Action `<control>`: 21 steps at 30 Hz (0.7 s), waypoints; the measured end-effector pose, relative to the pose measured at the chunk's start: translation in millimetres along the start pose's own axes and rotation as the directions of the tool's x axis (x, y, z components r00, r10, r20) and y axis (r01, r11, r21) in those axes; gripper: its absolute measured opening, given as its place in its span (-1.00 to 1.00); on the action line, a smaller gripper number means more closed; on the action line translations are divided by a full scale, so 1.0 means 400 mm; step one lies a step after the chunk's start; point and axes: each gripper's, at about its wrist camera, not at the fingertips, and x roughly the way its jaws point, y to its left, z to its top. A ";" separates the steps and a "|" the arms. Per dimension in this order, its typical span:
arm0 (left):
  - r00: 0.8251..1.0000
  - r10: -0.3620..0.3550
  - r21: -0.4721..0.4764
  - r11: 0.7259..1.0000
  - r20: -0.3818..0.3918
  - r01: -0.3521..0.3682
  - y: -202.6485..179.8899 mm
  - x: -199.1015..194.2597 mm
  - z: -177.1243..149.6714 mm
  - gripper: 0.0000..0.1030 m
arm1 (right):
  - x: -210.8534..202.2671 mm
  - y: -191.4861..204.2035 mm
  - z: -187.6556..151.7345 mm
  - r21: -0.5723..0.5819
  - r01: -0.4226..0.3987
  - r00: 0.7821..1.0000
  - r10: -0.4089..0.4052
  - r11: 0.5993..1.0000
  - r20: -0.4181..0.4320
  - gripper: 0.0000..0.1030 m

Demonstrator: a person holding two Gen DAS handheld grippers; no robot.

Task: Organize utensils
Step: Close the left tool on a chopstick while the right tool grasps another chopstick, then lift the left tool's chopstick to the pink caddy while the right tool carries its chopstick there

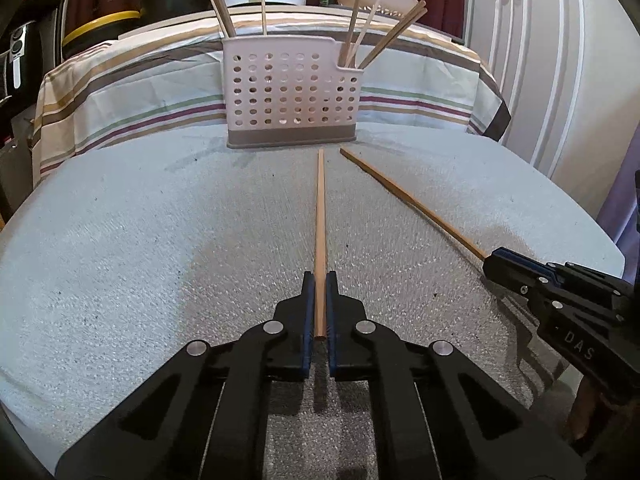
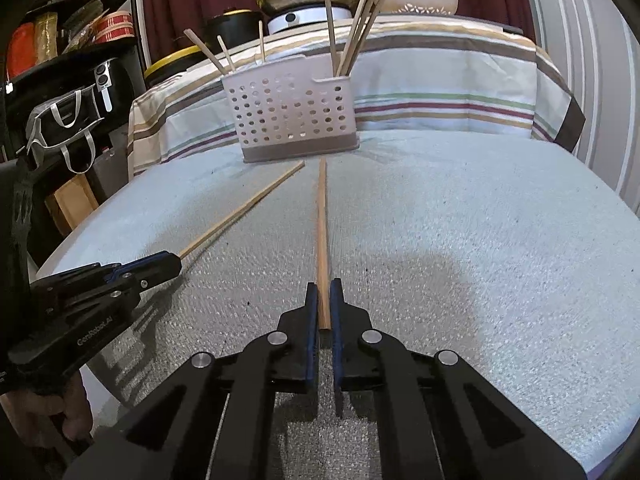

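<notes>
Left gripper (image 1: 319, 280) is clamped on the near end of a chopstick (image 1: 320, 216); blue pads (image 1: 307, 312) press it from both sides, and its butt end sits just inside the fingers. That stick runs straight ahead over the bench (image 1: 120, 240), which has a pale textured cloth on it, and its far tip stops just short of the rack (image 1: 294, 96). From the right wrist view the same gripper (image 2: 176, 258) comes in at lower left with its stick (image 2: 244, 212) angling up toward the rack base. Rack is a perforated pale caddy with a grey base, standing upright at the far side of the bench, against a striped cloth (image 1: 140, 92) draped over what's behind it. Left end of the rack holds a few upright sticks (image 1: 218, 4); right end compartment holds a bundle (image 1: 372, 36) fanning out to the right. Can't tell the exact count in either. Right gripper (image 2: 325, 286) is likewise pinched on a second chopstick (image 2: 322, 232), with the pads tight to it and the end between the fingers. This stick also points at the rack, and its tip lies near the base, right of centre. In the left wrist view that gripper (image 1: 489, 259) enters from the right edge, its stick (image 1: 408, 200) lying diagonally. The two sticks converge toward the rack but stay apart. Can't tell whether either is lifted or resting on the cloth. Behind: pots, a bowl, and cabinet doors at right.
</notes>
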 end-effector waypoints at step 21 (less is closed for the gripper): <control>0.985 0.045 0.017 0.999 0.165 -0.049 0.006 -0.102 0.057 -0.89 | -0.079 0.028 0.070 -0.052 0.015 0.991 -0.008 0.999 0.136 -0.87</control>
